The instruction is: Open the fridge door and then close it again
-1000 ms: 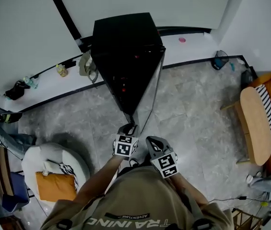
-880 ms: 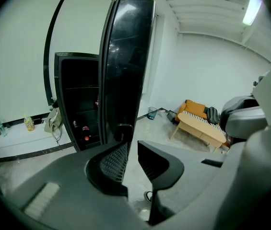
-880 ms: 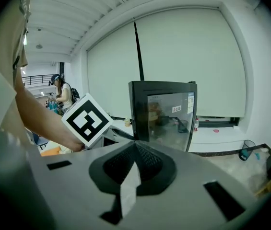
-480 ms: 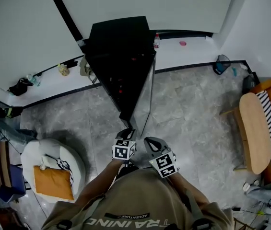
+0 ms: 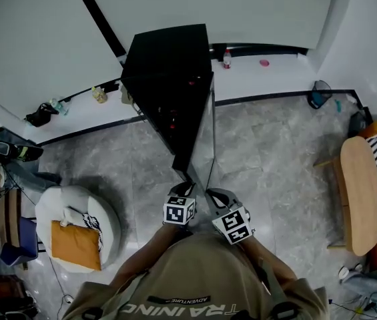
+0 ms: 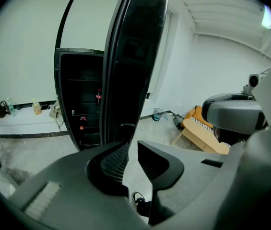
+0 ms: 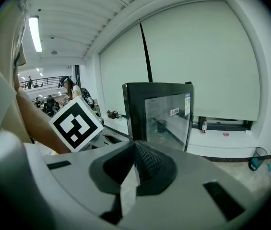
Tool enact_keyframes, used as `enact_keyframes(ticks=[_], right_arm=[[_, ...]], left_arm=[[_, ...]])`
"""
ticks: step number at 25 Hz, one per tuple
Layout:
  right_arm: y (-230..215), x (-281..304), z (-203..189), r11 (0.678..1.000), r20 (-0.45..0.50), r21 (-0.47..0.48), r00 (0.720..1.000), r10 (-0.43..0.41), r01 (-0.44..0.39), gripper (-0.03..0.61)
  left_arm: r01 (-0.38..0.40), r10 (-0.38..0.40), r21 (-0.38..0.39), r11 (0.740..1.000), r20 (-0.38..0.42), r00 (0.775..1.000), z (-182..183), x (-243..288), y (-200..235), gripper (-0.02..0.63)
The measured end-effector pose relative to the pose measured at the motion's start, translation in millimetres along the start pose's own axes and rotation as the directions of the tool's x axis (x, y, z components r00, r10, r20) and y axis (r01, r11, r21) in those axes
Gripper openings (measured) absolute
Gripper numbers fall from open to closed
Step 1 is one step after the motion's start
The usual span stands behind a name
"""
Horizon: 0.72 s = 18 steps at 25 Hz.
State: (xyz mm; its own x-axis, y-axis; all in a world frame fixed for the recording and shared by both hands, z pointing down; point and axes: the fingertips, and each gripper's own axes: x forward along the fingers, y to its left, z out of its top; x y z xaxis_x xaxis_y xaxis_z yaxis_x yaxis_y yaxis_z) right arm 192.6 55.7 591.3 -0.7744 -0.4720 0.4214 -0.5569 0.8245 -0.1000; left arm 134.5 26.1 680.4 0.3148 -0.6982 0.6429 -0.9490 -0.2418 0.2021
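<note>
Left gripper (image 6: 132, 144) and right gripper (image 7: 135, 145) had drifted slightly right and lower in the head view, and the door (image 6: 135, 56) showed more edge-on than half a second before. The left gripper held its jaws narrowly apart, with only floor (image 5: 275, 152) and a shoe (image 6: 137, 199) seen through the gap. The door's edge stood just beyond its tips; whether it touched them could not be told. The right gripper was pinched together on nothing, close beside the left. The fridge (image 5: 168, 52) stood open, its dark shelves exposed.
</note>
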Motion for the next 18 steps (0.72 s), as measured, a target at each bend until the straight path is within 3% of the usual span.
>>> enact_keyframes(ticks=[18], right_arm=[[-60, -45, -34, 0.998, -0.034, -0.031, 0.998, 0.052, -0.053, -0.005]], left_arm=[[-0.022, 0.027, -0.084, 0.996, 0.052, 0.998, 1, 22, -71, 0.054]])
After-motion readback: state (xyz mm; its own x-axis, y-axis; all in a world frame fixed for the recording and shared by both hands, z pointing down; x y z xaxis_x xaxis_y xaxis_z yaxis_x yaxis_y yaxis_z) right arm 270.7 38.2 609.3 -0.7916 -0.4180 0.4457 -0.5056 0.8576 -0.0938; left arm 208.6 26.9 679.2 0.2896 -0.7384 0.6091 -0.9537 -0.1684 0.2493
